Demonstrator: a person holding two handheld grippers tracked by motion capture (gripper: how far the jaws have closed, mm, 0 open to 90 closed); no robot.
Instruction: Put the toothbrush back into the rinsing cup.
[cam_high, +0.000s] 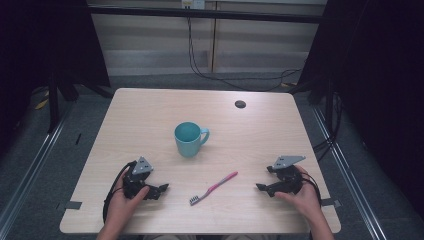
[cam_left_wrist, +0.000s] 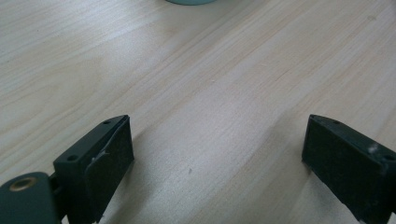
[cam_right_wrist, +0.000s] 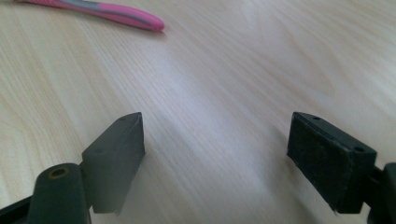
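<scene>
A teal mug (cam_high: 189, 139) stands upright near the middle of the light wooden table (cam_high: 150, 115), handle to the right. A pink and grey toothbrush (cam_high: 213, 188) lies flat in front of it, bristle end toward the near edge. My left gripper (cam_high: 161, 190) rests low on the table at the near left, open, with bare wood between its jaws (cam_left_wrist: 215, 154). The mug's base (cam_left_wrist: 189, 2) peeks in at the top of the left gripper view. My right gripper (cam_high: 261, 188) sits at the near right, open and holding nothing (cam_right_wrist: 215, 149). The toothbrush handle (cam_right_wrist: 112, 12) lies ahead of it.
A dark round grommet (cam_high: 240, 104) sits in the table's far right part. Cables (cam_high: 200, 65) hang behind the far edge. Dark frames and curtains flank both sides of the table.
</scene>
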